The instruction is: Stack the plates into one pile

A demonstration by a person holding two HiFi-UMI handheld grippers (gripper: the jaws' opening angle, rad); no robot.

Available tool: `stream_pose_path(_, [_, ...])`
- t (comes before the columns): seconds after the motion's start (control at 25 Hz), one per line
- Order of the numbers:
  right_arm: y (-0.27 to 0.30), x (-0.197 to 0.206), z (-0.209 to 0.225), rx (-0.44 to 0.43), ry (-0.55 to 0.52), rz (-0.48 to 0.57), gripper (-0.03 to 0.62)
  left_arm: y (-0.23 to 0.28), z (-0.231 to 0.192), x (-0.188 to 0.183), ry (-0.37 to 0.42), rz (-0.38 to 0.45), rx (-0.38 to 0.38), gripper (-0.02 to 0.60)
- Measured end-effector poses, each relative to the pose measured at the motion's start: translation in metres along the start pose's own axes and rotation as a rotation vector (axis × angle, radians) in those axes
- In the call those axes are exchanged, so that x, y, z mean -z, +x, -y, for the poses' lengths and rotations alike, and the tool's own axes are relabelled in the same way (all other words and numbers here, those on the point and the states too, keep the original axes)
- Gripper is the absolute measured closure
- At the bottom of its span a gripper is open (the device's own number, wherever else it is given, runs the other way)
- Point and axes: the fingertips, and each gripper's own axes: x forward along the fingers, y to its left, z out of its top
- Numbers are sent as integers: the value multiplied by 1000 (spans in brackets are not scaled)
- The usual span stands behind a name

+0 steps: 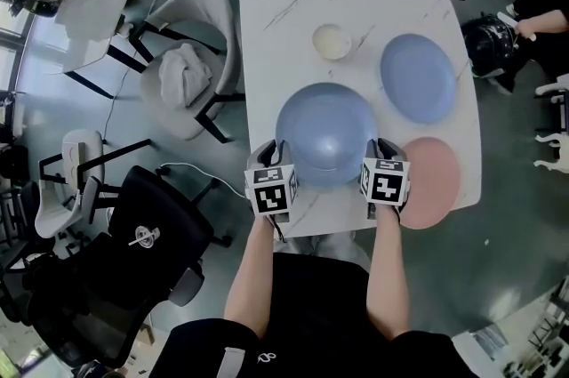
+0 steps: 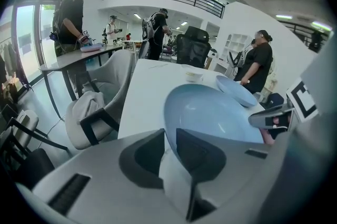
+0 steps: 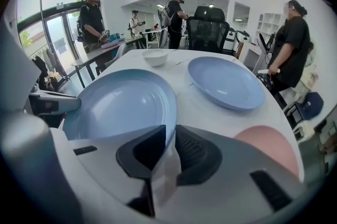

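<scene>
**Nearest.** I have both grippers on the near edge of the table (image 1: 267, 38). The left gripper (image 2: 167, 136) has its jaws drawn narrow, with the left rim of the large blue plate (image 1: 327, 132) running between the pads, and I read that as a grip. The right gripper (image 3: 169, 133) is the same on the opposite rim, pinching the plate's edge. The plate sits in the middle of the near half of the table, spanned by the two grippers.

**Beyond.** The pink plate (image 1: 436, 180) lies just right of the right gripper, at the table's near right corner. The second blue plate (image 1: 418, 76) lies further back on the right. A small white bowl (image 1: 332, 41) stands behind the large plate, apart from it.

**Risks, as I judge them.**
- Both holds are on thin rim only, so uneven lifting could tip the plate or let it slip out of one side.
- The right gripper is close to the pink plate, and a sideways swing could knock it toward the table edge.
- Carrying low could clip the bowl.

**Markings.** I find no legible brand or text. Only the black-and-white square markers on the gripper cubes show.
</scene>
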Motion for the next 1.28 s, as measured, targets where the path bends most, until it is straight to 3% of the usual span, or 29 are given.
stream_pose_path(0.32, [-5,-3,1,-84,103,28,550,-5,1,0,-1,-4,-48,505])
stream_pose_path(0.76, [-41,-17,35,-174,108,159,550,-38,45,-19,13,94,-102,508])
stream_pose_path(1.0, [-65,6,95,-127,147,180,548,-35,109,-19,53,119,-45,509])
stream_pose_path(1.28, [-92,58,177,-43,206,165,548,-20,198,5,101,95,56,509])
